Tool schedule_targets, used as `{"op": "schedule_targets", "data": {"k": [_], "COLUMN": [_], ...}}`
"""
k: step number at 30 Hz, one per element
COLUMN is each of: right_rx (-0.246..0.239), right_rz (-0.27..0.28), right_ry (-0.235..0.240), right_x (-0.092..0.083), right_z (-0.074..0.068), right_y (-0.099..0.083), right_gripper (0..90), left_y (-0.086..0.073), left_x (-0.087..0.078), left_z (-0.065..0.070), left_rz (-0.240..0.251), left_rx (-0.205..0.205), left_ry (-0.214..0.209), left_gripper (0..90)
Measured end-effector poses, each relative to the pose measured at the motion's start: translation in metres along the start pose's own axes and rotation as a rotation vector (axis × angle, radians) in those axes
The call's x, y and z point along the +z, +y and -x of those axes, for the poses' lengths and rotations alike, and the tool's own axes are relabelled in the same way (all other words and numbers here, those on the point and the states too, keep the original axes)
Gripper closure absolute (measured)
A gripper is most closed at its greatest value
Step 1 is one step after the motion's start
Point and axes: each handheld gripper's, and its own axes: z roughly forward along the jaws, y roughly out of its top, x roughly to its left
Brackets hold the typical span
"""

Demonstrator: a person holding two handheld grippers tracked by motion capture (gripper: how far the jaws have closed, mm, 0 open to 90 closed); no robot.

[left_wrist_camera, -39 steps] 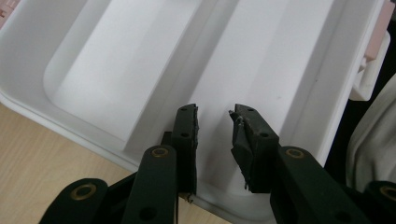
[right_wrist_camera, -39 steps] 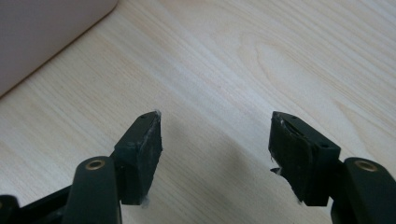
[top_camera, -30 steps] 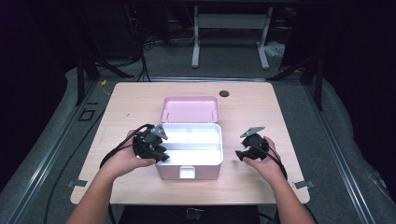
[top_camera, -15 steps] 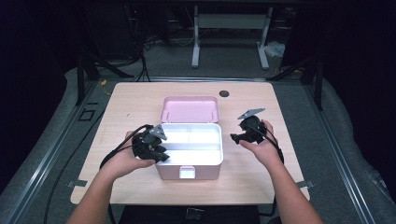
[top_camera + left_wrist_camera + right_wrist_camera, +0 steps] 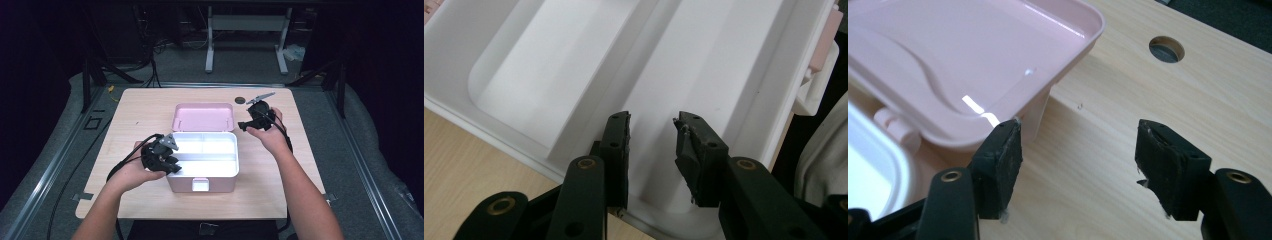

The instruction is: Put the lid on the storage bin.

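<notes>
High view: pink plastic storage box (image 5: 202, 182) with white inner tray (image 5: 205, 155) resting near the centre of the light wooden surface (image 5: 140, 107). Pink hinged lid (image 5: 203, 117) thrown open, lying flat behind the box. Left tool (image 5: 167, 159) positioned at the left edge of the box, jaws over the tray rim. Right tool (image 5: 245, 125) held just beside the lid's right edge, above the surface, apart from the lid. Round dark hole (image 5: 240, 100) noted in the surface beyond the right tool.

Left gripper view: left tool (image 5: 651, 150) looking down into the white tray (image 5: 704, 60), divided into two long compartments by a raised ridge. One jaw over the ridge side, the other inside the near compartment. Jaws parted with only bare tray floor in the gap; released, nothing grasped. Contact of the jaw tips with the tray not determinable.

Right gripper view: right tool (image 5: 1078, 165) with jaws spread wide over bare wooden surface (image 5: 1128, 90). Corner of the pink lid (image 5: 998, 55) just beside the left-hand jaw, outside the gap; contact not determinable. Released, nothing grasped. White tray rim (image 5: 883, 170) at lower left, round hole (image 5: 1166, 49) at upper right.
</notes>
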Motion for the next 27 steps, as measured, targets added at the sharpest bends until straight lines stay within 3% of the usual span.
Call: {"op": "schedule_targets", "data": {"k": [4, 10, 16, 19, 27], "right_rx": [-0.006, 0.024, 0.069, 0.049, 0.03], "right_rz": [0.005, 0.012, 0.068, 0.089, 0.073], "right_ry": [-0.019, -0.028, -0.016, -0.026, -0.056], "right_x": [0.006, 0.012, 0.028, 0.034, 0.046], "right_z": [0.002, 0.008, 0.009, 0.007, 0.006], "right_y": [0.011, 0.02, 0.027, 0.031, 0.046], "right_gripper": [34.7, 34.2, 38.0, 40.4, 48.0], "left_y": [0.0, 0.0, 0.0, 0.0, 0.0], "left_x": [0.0, 0.0, 0.0, 0.0, 0.0], "left_z": [0.0, 0.0, 0.0, 0.0, 0.0], "left_rz": [0.001, -0.002, 0.001, 0.002, 0.001], "left_rx": [0.002, 0.002, 0.005, 0.006, 0.012], "left_ry": [-0.002, -0.004, -0.004, -0.004, -0.007], "left_gripper": [66.3, 66.4, 66.3, 66.4, 67.1]}}
